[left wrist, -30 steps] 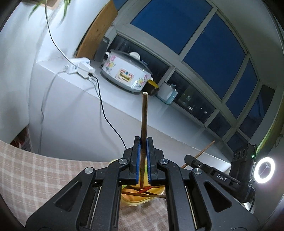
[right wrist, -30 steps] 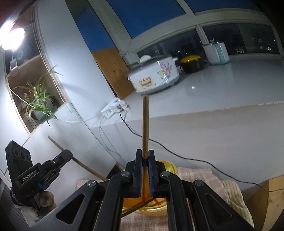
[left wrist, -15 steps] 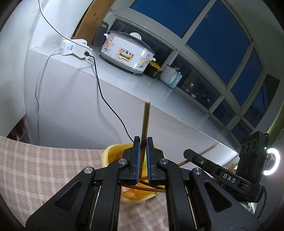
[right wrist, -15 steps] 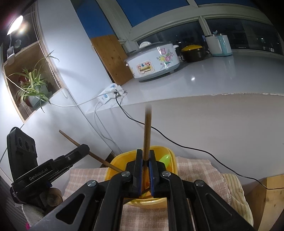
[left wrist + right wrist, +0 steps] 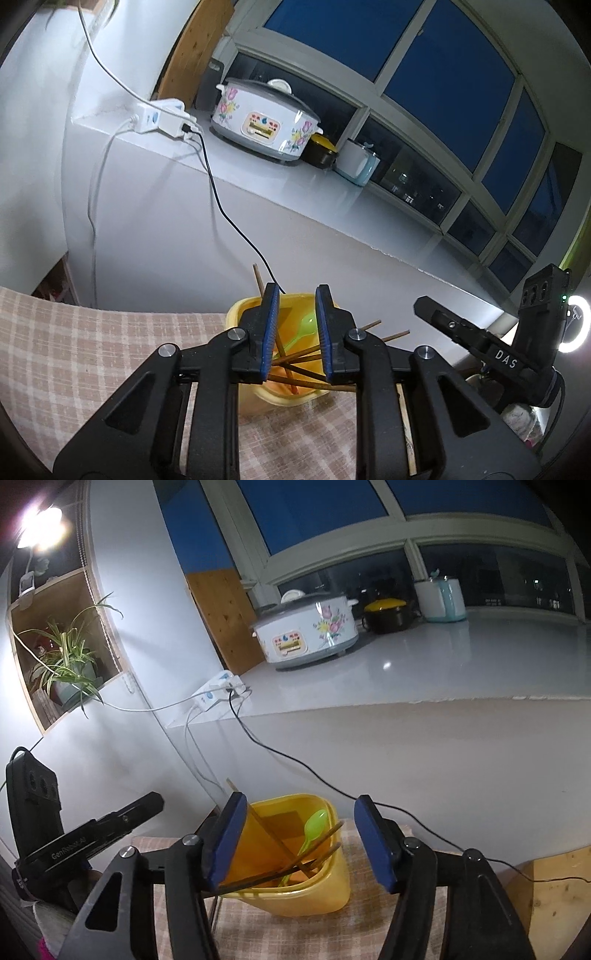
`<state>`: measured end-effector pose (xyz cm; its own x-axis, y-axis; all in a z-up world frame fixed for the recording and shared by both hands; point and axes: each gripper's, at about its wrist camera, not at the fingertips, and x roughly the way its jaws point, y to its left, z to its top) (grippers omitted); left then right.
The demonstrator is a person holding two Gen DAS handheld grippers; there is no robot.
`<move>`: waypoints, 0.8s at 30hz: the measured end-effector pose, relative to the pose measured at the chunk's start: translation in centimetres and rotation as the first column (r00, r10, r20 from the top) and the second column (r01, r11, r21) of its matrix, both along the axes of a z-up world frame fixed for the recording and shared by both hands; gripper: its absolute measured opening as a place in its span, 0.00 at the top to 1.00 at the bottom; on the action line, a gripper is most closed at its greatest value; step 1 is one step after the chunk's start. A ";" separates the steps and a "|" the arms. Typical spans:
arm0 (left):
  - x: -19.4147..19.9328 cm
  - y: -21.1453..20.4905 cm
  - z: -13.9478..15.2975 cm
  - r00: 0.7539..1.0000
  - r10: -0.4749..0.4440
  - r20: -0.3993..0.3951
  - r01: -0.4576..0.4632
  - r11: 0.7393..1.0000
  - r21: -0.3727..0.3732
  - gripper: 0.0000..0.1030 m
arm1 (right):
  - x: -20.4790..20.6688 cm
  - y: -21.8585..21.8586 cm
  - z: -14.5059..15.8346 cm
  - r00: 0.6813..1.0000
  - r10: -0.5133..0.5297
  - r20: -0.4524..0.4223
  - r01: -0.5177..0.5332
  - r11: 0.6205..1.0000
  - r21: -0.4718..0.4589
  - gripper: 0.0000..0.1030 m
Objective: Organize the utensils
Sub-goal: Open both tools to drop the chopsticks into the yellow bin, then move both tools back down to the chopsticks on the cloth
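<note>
A yellow plastic container (image 5: 236, 314) (image 5: 317, 897) stands on a checked tablecloth. It holds several brown chopsticks (image 5: 295, 360) (image 5: 325, 836) and a green plastic spoon (image 5: 301, 330) (image 5: 314, 825). One chopstick (image 5: 257, 277) leans up out of its left side. My left gripper (image 5: 295, 306) is open and empty just above the container. My right gripper (image 5: 299, 812) is open wide and empty over the container. Each gripper shows in the other's view.
The checked tablecloth (image 5: 92, 350) covers the table. A white ledge (image 5: 332, 206) behind carries a flowered rice cooker (image 5: 264, 122), a power strip (image 5: 162, 120) with cables, a black pot and a kettle. A wooden block (image 5: 550, 882) is at right.
Both grippers held a chopstick upright and lowered toward the container. Both jaws have opened and the chopsticks now lie in the container.
</note>
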<state>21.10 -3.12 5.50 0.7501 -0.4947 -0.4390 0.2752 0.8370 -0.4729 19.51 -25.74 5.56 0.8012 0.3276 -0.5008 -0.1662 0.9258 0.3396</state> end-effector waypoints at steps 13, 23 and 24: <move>-4.6 1.8 0.8 0.998 0.032 0.061 -0.039 0.992 0.123 0.74 | -4.6 0.1 1.7 0.998 -0.011 0.065 0.017 0.996 -0.092 0.14; -8.5 4.7 -0.9 0.995 0.078 0.054 -0.089 0.966 0.241 0.34 | -9.1 1.5 0.2 0.997 0.042 0.069 -0.031 0.988 -0.151 0.00; -8.8 5.2 -1.3 0.996 0.082 0.045 -0.090 0.963 0.253 0.34 | -9.5 1.7 0.0 0.996 0.051 0.071 -0.040 0.987 -0.154 0.00</move>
